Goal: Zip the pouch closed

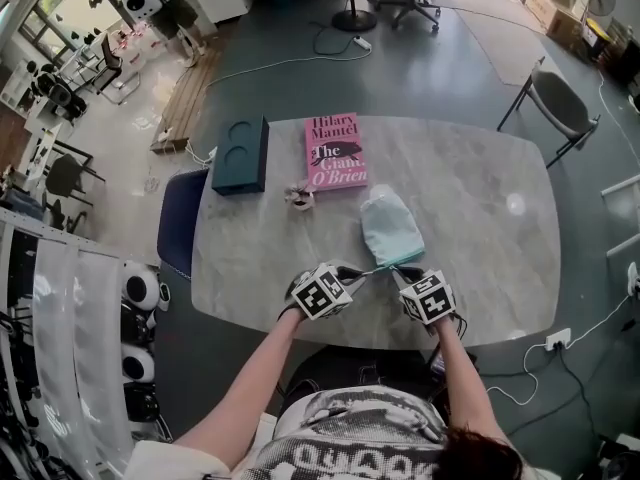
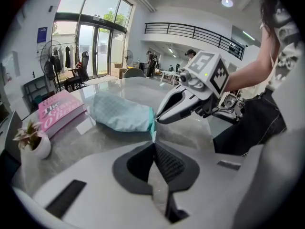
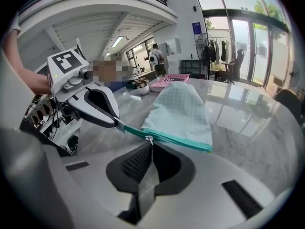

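A light teal zip pouch (image 1: 390, 230) lies on the marble table (image 1: 480, 218), its zipper edge towards me. My left gripper (image 1: 362, 272) is shut on the green tape tab (image 2: 153, 126) at the zipper's left end, which is pulled out taut. My right gripper (image 1: 402, 271) is shut on the small metal zipper pull (image 3: 149, 138) on the green zipper band (image 3: 178, 140). In the right gripper view the left gripper (image 3: 117, 123) pinches the tab just left of the pull. In the left gripper view the right gripper (image 2: 157, 119) meets the pouch (image 2: 119, 113) at its near corner.
A pink book (image 1: 335, 151), a dark teal box (image 1: 240, 156) and a small potted plant (image 1: 300, 198) sit at the table's far left. A blue chair (image 1: 178, 218) stands at the left edge, a grey chair (image 1: 560, 103) beyond the far right.
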A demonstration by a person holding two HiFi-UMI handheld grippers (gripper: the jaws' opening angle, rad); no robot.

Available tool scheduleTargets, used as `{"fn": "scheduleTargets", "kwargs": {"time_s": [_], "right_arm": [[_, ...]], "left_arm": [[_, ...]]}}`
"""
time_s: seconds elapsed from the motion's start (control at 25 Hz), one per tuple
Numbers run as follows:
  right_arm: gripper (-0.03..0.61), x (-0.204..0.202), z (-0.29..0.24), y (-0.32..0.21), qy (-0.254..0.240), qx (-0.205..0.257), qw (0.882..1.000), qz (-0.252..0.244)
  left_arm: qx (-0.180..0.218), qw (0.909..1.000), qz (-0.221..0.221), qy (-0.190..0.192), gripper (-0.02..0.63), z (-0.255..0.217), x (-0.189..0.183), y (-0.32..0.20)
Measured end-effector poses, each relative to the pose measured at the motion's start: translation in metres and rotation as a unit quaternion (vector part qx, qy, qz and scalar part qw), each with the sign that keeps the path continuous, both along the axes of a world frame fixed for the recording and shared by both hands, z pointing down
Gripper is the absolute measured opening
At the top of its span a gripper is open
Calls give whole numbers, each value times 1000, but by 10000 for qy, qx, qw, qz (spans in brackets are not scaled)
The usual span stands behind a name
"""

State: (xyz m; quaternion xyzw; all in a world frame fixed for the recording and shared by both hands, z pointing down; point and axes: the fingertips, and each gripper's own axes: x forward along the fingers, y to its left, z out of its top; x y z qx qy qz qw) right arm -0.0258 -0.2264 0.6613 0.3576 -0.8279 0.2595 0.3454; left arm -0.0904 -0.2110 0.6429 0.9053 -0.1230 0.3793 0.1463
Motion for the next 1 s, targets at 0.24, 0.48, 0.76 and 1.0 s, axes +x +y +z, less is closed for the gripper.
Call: {"fn": "scheduleTargets", "kwargs": {"time_s": [0.24,0.48,0.76,1.0], "right_arm": [[12,21,11,-8,332,-30,9994,-5],[9,64,18,-21,557,-124,9977,375],[11,78,21,-26,673,-126,9968,422],[8,80,21,-27,659,-28,9959,623]], "left_arm": [[94,9999,52,-128,12,6,-1,-4],[4,9996,-61,-289,12,13,-21,-4],[-92,9991,-183,-359,12,17,-20,-3],[-40,9990,-213,-379,14,19,-14,-3]]}}
